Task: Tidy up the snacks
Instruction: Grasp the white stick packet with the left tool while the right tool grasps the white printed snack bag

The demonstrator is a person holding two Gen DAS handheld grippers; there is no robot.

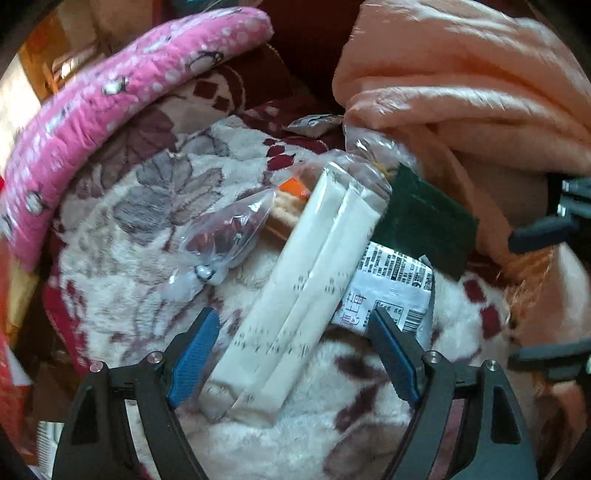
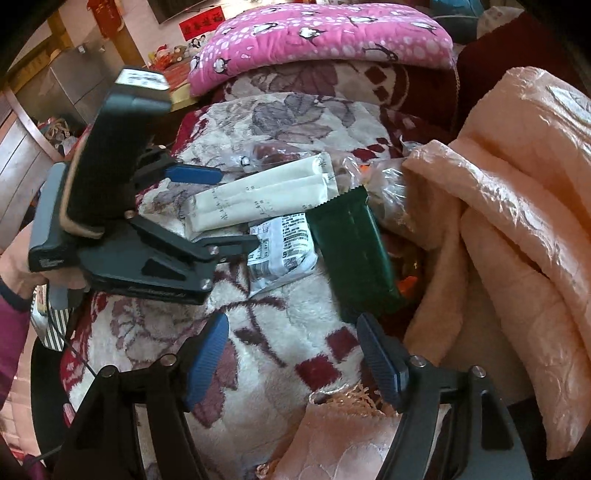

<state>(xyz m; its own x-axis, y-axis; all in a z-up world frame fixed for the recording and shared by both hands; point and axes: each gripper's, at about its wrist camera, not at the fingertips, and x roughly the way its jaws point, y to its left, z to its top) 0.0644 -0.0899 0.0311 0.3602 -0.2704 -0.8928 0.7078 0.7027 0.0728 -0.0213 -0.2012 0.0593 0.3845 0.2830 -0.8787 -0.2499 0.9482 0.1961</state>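
Two long white snack sticks (image 1: 303, 295) lie side by side on a floral blanket (image 1: 147, 206). My left gripper (image 1: 295, 332) is open and straddles their near end, with a gap at each blue pad. A white printed packet (image 1: 391, 288) and a dark green packet (image 1: 424, 221) lie to the right, and two clear bags (image 1: 221, 240) to the left and behind. The right wrist view shows the left gripper (image 2: 229, 210) around the white sticks (image 2: 258, 195). My right gripper (image 2: 295, 332) is open over bare blanket, just short of the green packet (image 2: 354, 254). It also shows at the edge of the left wrist view (image 1: 543, 291).
A pink penguin pillow (image 2: 321, 33) lies behind the snacks. A bulky peach quilt (image 2: 517, 221) crowds the right side and overlaps some bags. A small packet (image 1: 314, 123) sits at the back. A person's hand and sleeve (image 2: 14, 295) hold the left gripper.
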